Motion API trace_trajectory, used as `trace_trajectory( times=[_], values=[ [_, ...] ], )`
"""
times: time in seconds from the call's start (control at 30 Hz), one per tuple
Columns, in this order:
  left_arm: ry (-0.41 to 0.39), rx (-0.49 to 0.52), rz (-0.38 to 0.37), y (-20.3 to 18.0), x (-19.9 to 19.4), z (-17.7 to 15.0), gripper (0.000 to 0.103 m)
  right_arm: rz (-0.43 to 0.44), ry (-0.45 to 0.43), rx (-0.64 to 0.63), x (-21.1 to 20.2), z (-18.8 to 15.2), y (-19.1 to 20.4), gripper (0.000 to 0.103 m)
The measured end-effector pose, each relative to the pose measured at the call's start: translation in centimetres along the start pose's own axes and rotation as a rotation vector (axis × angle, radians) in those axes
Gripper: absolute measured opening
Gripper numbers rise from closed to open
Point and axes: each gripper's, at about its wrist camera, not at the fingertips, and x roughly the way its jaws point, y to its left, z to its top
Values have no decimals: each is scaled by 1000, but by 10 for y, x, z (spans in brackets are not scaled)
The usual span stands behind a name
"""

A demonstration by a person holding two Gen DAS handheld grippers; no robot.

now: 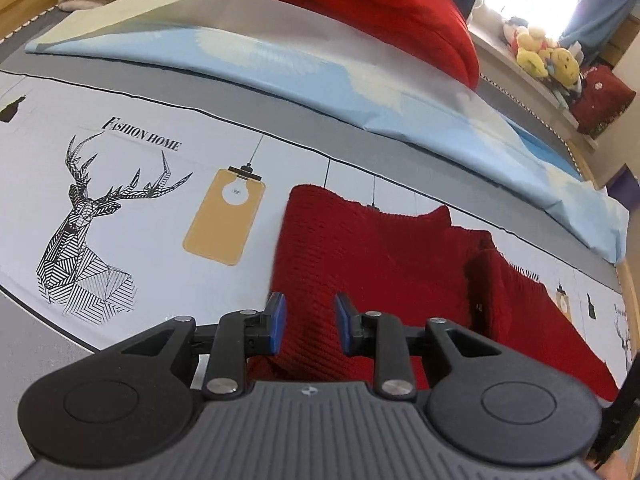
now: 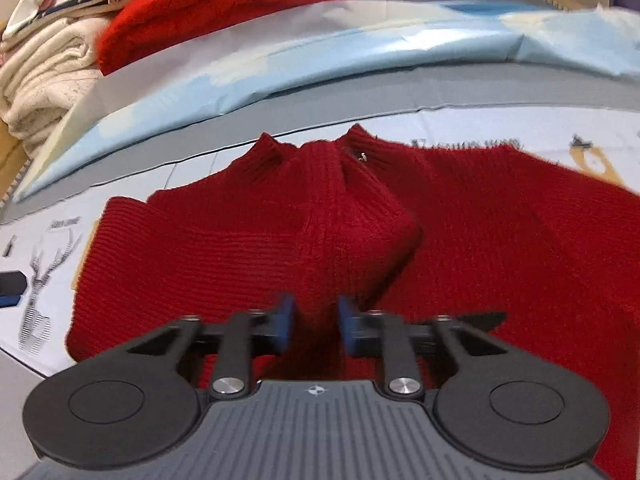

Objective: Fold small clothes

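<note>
**Red knit half-folded, both grippers over it**

Red knitted sweater (image 2: 280,240) lies flat on the printed sheet (image 1: 160,216) of the bed, collar toward the far side; in the right wrist view a fold of it, seemingly a sleeve or side panel, is already laid over the body, its rounded edge ending near the middle; the step in hand looks like the sideways folding, with the lengthwise fold not yet done.

Left gripper (image 1: 310,322) hovers over the sweater's near left part, blue pads parted to a middling gap with knit showing between them, nothing pinched; right gripper (image 2: 316,322) sits over the near middle of the garment, pads likewise apart, though blur leaves it unclear whether they touch the cloth.

Next move, as I judge it, calls for closing on a near edge or hem and carrying it toward the collar; thick knit needs a deep bite or it may slip.

Left of the sweater the sheet lies bare as far as the deer print (image 1: 88,232); on the far side a folded pale blue cloth (image 1: 280,72) runs across, with a red blanket (image 1: 380,12) and cream bedding (image 2: 44,92) stacked behind it; room for sweeping is best to the left and near.
</note>
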Motion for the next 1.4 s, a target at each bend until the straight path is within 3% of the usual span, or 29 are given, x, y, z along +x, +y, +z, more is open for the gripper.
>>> trace_trajectory(
  times=[0.07, 0.17, 0.23, 0.47, 0.63, 0.7, 0.77, 0.87, 0.97, 1.07, 1.13, 1.17, 1.2, 1.37, 1.4],
  values=[
    [4, 2, 1, 0, 2, 0, 30, 6, -51, 35, -12, 1, -6, 12],
    [10, -1, -2, -1, 4, 0, 30, 24, -227, 101, -49, 4, -15, 11],
    [15, -2, -10, -5, 6, -1, 30, 20, -297, 140, -66, 3, -27, 12],
    [38, 32, -9, -18, 15, -9, 30, -46, -87, 494, -42, -15, -119, 17],
    [57, 43, 14, -18, 23, -15, 30, 14, -71, 584, -40, -19, -140, 19],
    [61, 43, 16, -19, 25, -16, 30, 2, -86, 612, -42, -20, -144, 29],
    [61, 46, 15, -21, 25, -16, 30, -10, -96, 676, -49, -23, -149, 30],
    [57, 40, 10, -23, 25, -14, 30, 62, -88, 774, -59, -30, -152, 30],
    [55, 33, 12, -23, 25, -13, 30, 55, -113, 754, -63, -29, -152, 43],
    [60, 44, 17, -25, 27, -16, 30, 7, -73, 787, -47, -34, -164, 45],
    [66, 50, 23, -25, 29, -17, 30, -8, -63, 804, -40, -36, -170, 33],
    [69, 49, 28, -24, 31, -17, 30, -4, -71, 805, -38, -36, -172, 12],
    [71, 46, 32, -23, 32, -18, 30, -5, -79, 802, -36, -33, -174, 8],
    [83, 51, 38, -22, 38, -20, 30, 76, -272, 583, -68, -13, -145, 7],
    [87, 54, 38, -22, 40, -21, 30, 87, -275, 573, -70, -12, -144, 8]
  ],
)
